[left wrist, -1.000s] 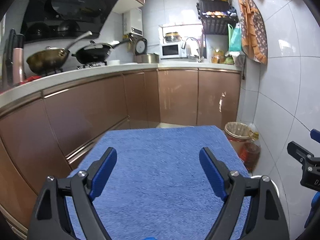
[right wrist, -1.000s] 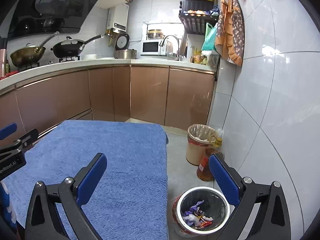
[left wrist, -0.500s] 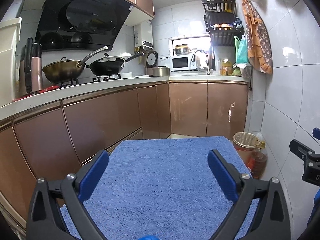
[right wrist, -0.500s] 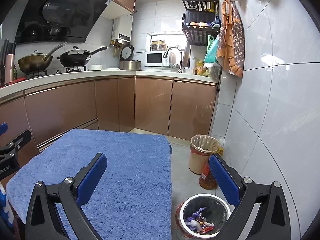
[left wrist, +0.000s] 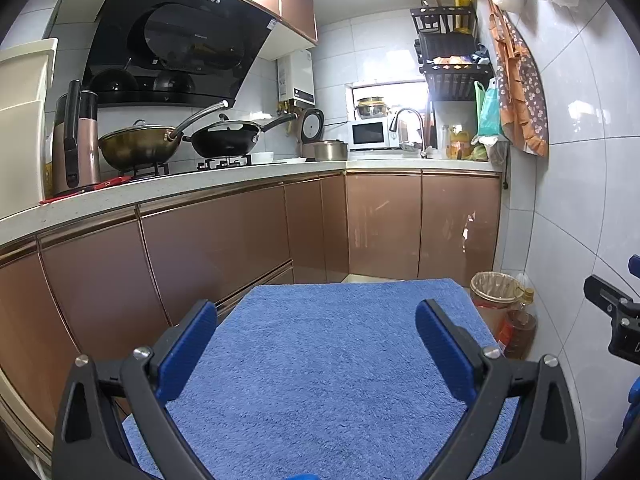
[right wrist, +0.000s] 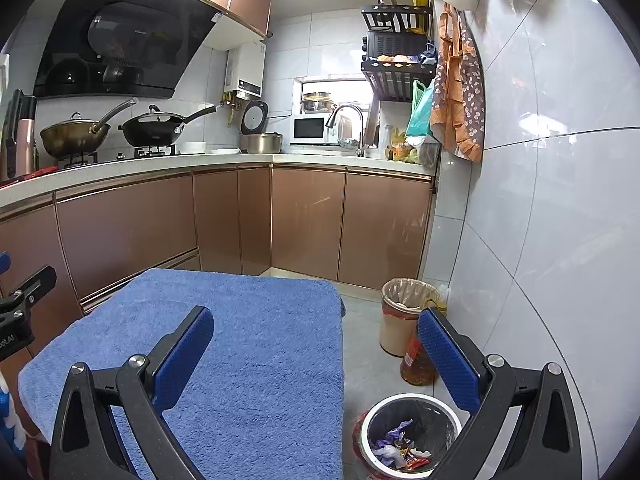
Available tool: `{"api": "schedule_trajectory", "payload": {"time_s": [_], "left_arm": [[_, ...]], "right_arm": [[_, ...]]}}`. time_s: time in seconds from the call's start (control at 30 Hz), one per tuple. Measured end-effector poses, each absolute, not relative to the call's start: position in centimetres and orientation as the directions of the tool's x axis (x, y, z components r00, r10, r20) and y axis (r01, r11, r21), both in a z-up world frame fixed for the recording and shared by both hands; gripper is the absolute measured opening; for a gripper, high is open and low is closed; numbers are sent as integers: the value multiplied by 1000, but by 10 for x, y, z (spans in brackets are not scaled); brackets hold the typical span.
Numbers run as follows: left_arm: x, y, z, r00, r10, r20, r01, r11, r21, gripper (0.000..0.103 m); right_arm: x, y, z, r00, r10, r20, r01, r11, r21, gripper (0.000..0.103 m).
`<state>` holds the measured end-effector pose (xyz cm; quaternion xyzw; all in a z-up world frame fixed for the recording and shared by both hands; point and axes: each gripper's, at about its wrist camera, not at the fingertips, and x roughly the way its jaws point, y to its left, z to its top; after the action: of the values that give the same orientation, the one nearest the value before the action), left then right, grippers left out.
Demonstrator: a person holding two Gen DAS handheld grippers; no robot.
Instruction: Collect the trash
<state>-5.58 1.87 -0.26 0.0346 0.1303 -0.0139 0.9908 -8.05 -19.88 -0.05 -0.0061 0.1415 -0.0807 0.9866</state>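
Right wrist: "LAI" on left gripper [right wrist: 16,320].

We see the right gripper [left wrist: 616,320] only partly, cut off at the left wrist view's edge. The small bin [right wrist: 412,436] loses its base below the frame, its wrappers [right wrist: 400,446] too small to identify.

You hold two matching black plastic two-finger grippers, the left gripper [left wrist: 316,334] and right gripper [right wrist: 316,338], each with textured blue pads [right wrist: 446,358] and silver pivot screws [left wrist: 141,352].
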Motion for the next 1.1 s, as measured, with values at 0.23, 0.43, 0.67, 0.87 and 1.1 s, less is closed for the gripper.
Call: {"api": "schedule_trajectory", "payload": {"time_s": [0.23, 0.43, 0.67, 0.87, 1.1], "left_arm": [[-58, 23, -5, 965, -9, -262, 25, 998, 58, 100], [-59, 25, -6, 965, -8, -262, 23, 998, 54, 100], [-63, 22, -8, 967, -15, -255, 30, 998, 56, 100], [-62, 20, -10, 964, -12, -265, 27, 998, 56, 100], [-60, 22, -11, 963, -7, -271, 20, 999, 48, 100]], "right_arm": [[-85, -197, 2, 950, -164, -266, 157, 986, -46, 103], [-86, -198, 2, 951, -164, -262, 156, 987, -48, 103], [-89, -199, 3, 951, -170, -259, 164, 985, -47, 103], [-89, -201, 3, 949, -181, -257, 175, 983, -46, 103], [-87, -203, 1, 946, -193, -260, 189, 981, -40, 103]]}}
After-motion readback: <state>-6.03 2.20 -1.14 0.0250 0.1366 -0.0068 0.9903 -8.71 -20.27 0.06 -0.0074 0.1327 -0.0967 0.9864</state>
